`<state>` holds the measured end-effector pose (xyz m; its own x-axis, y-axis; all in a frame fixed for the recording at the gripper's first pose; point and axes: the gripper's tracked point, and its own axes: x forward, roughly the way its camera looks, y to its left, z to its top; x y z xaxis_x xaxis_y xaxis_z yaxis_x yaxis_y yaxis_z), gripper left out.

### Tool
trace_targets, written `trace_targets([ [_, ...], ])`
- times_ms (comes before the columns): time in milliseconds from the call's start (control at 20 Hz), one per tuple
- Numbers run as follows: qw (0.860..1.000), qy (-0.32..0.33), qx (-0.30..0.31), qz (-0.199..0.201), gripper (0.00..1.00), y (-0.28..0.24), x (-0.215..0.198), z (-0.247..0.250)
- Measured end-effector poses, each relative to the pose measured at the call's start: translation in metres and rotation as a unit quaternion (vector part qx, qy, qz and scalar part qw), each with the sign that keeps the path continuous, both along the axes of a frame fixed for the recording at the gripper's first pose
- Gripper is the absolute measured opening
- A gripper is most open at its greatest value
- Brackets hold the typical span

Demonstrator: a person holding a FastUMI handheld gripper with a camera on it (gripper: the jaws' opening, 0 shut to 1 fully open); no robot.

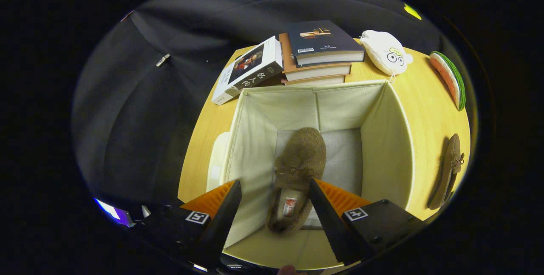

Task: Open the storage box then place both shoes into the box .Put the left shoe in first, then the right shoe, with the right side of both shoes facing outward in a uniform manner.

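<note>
The hand-held gripper (274, 207) hangs over the open storage box (386, 139), fingers apart and empty, apparently having released the first shoe (297, 168) inside. The second shoe (448, 173) lies on the table (429, 96) beside it.

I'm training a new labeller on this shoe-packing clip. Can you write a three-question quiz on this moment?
1. True or false: one brown shoe already lies on the floor of the open storage box.
2. Where is the other shoe? A) on the stack of books B) on the table beside the box C) between the fingers
3. Fill in: the gripper hangs above the box with its fingers ____ and nothing held.

Key: 1 true; 2 B, it lies on the wooden table outside the box wall; 3 open.
</note>
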<state>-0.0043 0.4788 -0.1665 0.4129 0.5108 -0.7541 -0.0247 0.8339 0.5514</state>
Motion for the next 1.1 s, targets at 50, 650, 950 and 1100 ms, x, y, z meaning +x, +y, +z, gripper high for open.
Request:
trace_targets([
  [50, 1.000, -0.005, 0.006, -0.001, 0.98, -0.003, 0.000, 0.006],
  [650, 0.983, -0.181, -0.006, -0.039, 0.98, -0.162, 0.020, 0.081],
  [950, 0.976, -0.184, -0.069, -0.089, 0.99, -0.284, -0.004, 0.044],
  [1100, 0.978, -0.153, -0.092, -0.110, 0.98, -0.337, -0.026, 0.013],
])
